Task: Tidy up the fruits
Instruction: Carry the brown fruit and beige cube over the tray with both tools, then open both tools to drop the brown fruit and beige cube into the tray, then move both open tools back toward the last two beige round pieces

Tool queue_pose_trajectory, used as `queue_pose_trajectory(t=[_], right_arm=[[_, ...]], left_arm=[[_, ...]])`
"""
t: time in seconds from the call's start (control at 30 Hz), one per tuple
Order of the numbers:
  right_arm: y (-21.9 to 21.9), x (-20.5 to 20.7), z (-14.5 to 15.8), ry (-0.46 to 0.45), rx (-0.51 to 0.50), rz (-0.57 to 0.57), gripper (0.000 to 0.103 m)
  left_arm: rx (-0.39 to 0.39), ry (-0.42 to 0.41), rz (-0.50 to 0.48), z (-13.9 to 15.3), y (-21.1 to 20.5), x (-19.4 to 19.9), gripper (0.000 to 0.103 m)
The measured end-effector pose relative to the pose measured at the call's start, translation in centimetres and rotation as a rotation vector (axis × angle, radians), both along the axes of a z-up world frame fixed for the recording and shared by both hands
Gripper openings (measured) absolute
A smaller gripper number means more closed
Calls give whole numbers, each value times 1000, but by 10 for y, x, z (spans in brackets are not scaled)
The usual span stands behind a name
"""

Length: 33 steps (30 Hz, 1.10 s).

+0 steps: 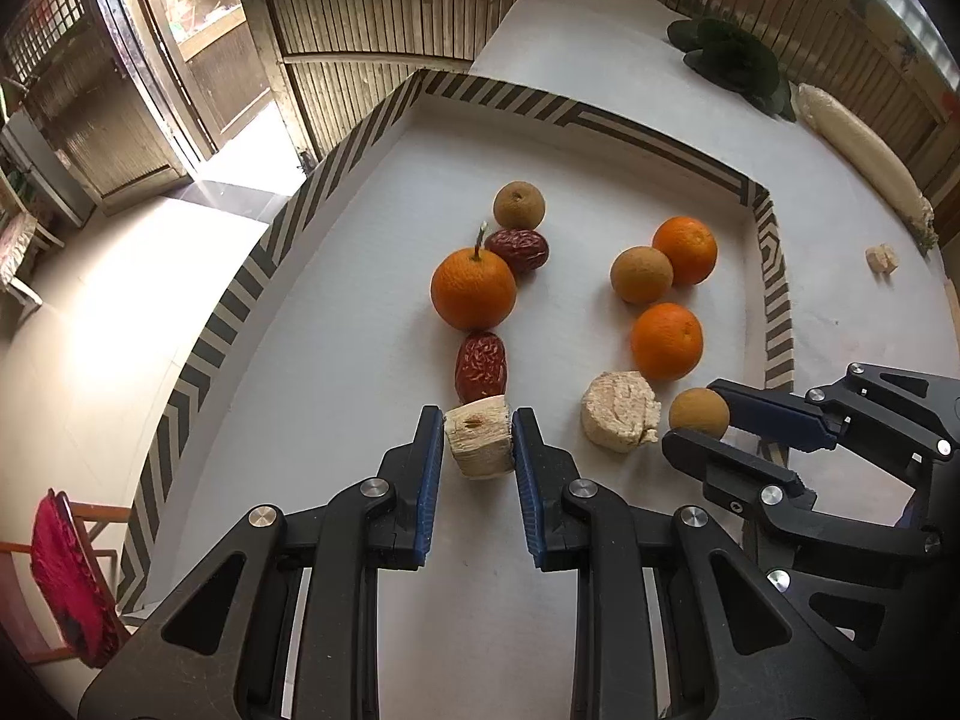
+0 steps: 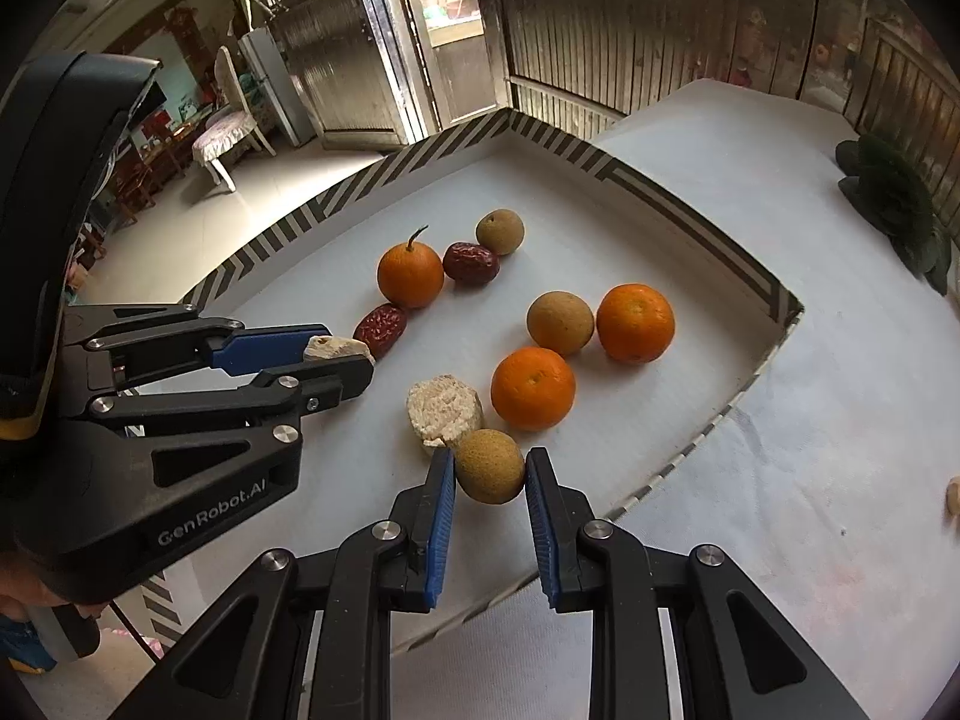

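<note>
Left tongs (image 1: 478, 441) are clenched on a pale cane chunk (image 1: 480, 443), which sits just below a red date (image 1: 480, 366) in the tray (image 1: 336, 162). Right tongs (image 2: 489, 471) are clenched on a brown longan (image 2: 489, 466), just beside a second pale chunk (image 2: 444, 408).

Tray contents:
- Stemmed orange (image 1: 473, 288), touching a second date (image 1: 518, 249); a longan (image 1: 519, 204) lies behind it.
- Two more oranges (image 1: 685, 250) (image 1: 667, 341) and a longan (image 1: 641, 275), grouped at the right side.

The tray has a striped rim and rests on the white desk (image 1: 600, 42). On the desk outside the tray lie dark leaves (image 1: 735, 57) and a long white root (image 1: 858, 150).
</note>
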State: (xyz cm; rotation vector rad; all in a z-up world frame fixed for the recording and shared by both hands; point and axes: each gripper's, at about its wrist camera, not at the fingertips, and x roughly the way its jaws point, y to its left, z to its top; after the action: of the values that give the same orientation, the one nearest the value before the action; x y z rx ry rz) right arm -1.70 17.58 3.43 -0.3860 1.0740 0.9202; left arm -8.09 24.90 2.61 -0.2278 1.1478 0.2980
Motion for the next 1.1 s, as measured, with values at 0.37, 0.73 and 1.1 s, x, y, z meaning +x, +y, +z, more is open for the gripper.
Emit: queue_pose_trajectory(t=[0.37,0.73,1.1], right_arm=[[-5,4,4,-5,11,-5,23],[-22,5,22,-19,53,-54,25],[-73,13,41,-51,87,-176,29]], left_arm=[[-19,10,30,-2,5,6,23],[-5,-8,48,8,3,6,52],[40,-59,-3,30,-31,22,52]])
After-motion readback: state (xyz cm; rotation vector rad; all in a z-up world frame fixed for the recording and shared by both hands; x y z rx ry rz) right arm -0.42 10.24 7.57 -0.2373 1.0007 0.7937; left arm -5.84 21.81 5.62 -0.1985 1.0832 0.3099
